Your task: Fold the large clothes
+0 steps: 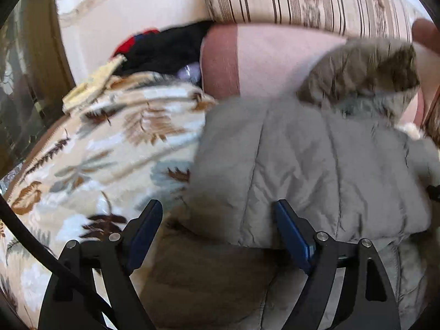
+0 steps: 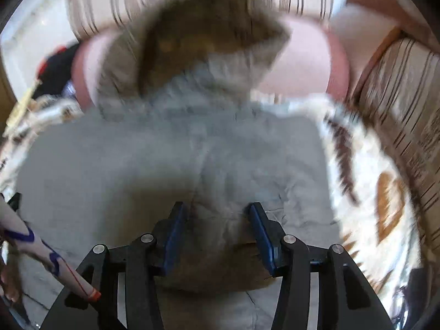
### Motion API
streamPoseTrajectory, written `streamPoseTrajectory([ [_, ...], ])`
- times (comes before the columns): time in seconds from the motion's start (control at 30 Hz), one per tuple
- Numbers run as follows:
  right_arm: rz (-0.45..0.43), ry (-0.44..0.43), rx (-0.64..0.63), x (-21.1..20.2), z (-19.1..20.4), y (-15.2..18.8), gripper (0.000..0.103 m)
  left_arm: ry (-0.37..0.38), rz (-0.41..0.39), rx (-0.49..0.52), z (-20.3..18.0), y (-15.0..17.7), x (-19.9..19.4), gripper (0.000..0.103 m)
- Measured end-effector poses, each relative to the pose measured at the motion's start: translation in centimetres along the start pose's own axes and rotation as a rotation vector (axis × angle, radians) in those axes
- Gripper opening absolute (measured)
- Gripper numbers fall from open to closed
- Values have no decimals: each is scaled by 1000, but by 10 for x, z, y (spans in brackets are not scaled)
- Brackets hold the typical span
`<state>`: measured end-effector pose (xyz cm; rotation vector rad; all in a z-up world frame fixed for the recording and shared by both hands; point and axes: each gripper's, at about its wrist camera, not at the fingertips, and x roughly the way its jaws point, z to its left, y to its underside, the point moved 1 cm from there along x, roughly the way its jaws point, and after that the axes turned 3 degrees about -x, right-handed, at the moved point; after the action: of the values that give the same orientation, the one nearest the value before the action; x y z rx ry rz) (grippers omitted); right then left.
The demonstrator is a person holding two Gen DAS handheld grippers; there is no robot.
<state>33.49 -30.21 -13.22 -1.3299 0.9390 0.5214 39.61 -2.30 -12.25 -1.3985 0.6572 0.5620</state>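
Grey quilted jacket (image 1: pixel 316 165) with brown fur-trimmed hood (image 1: pixel 365 68), spread flat, back up, hood end farthest away

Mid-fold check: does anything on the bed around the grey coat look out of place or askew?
Nothing is damaged or spilled. The grey coat lies bunched, its fur-trimmed hood flopped up against the pink pillow. A heap of dark clothes sits behind the leaf-print blanket. Motion blur hides finer detail.
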Motion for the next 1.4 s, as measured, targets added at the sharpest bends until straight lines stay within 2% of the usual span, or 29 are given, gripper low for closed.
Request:
streamPoseTrajectory([
  [0.03,31,2,-14,13,0,2,55,4,24,10,-2,2,6,83],
  [0.13,42,28,-60,23,6,2,58,8,63,7,-4,4,18,83],
  [0.2,55,17,-51,21,2,0,58,6,57,0,-2,4,14,83],
  [0.33,-33,-70,23,-28,-10,11,60,10,-3,24,-1,3,-22,83],
  [0.37,-40,-90,32,-38,-12,16,63,17,-17,24,-1,4,-32,83],
  [0.47,-42,-166,50,-67,-12,47,63,47,-51,22,-1,16,-71,83],
  [0.6,-35,-218,-7,-105,-3,103,63,93,-64,36,-3,59,-124,83],
  [0.77,-51,-248,-35,-135,1,161,65,77,-40,12,9,127,-162,83],
  [0.87,-39,-273,-35,-142,6,190,65,56,19,-19,20,161,-166,83],
  [1.0,-36,-238,-94,-140,14,219,66,16,88,37,19,190,-151,83],
  [1.1,5,-249,-110,-125,14,236,69,-11,75,78,18,196,-155,83],
  [1.2,-37,-320,-48,-143,-4,231,69,-1,25,24,39,190,-179,83],
  [1.27,-108,-290,-24,-163,-24,229,72,0,18,-42,62,186,-188,83],
  [1.4,-151,-253,81,-177,-77,245,73,-33,40,-213,122,185,-193,83],
])
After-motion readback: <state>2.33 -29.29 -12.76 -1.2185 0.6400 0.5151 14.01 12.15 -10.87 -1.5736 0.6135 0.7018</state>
